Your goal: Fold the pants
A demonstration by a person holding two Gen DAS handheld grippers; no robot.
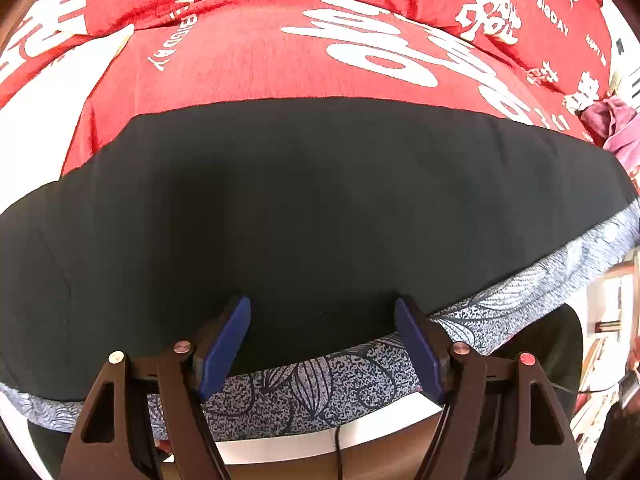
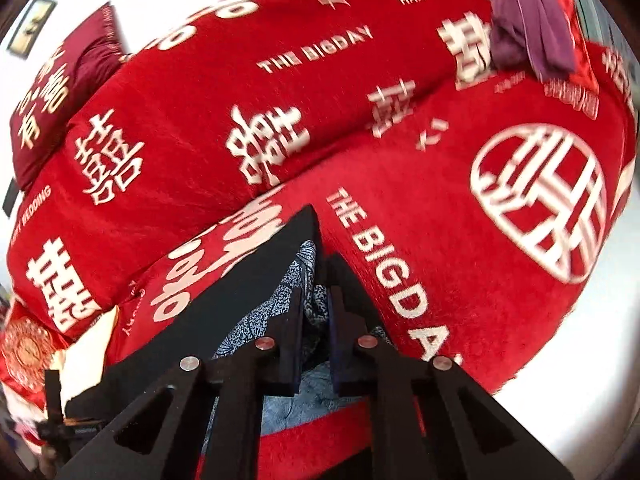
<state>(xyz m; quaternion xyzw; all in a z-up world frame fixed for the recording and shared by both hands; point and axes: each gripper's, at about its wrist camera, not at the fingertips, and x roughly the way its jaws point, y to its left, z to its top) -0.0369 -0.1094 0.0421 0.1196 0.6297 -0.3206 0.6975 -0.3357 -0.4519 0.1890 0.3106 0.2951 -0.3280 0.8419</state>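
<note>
Left wrist view: the left gripper [image 1: 322, 340] points steeply down at black pants [image 1: 312, 208] spread on a red bedspread [image 1: 248, 56] printed with white characters.
Left gripper state: jaws stand wide apart, the blue pads [image 1: 224, 344] resting over the fabric with nothing pinched between them.
Pants edge: a grey patterned band [image 1: 320, 380] runs along the near side of the black cloth, passing under both pads.
Right wrist view: the right gripper [image 2: 316, 280] is closed narrow on a corner of the pants [image 2: 256, 272], black cloth with the grey patterned band [image 2: 296, 276] bunched between its fingers.
Pants position: the pinched corner appears raised off the bedspread [image 2: 400, 140]; a purple garment [image 2: 528, 44] lies well apart, near the far edge.
Doing the step well: probably carry the raised corner across in one smooth arc, keeping the pinch firm, while the left gripper takes the matching edge so the fold lands square.
</note>
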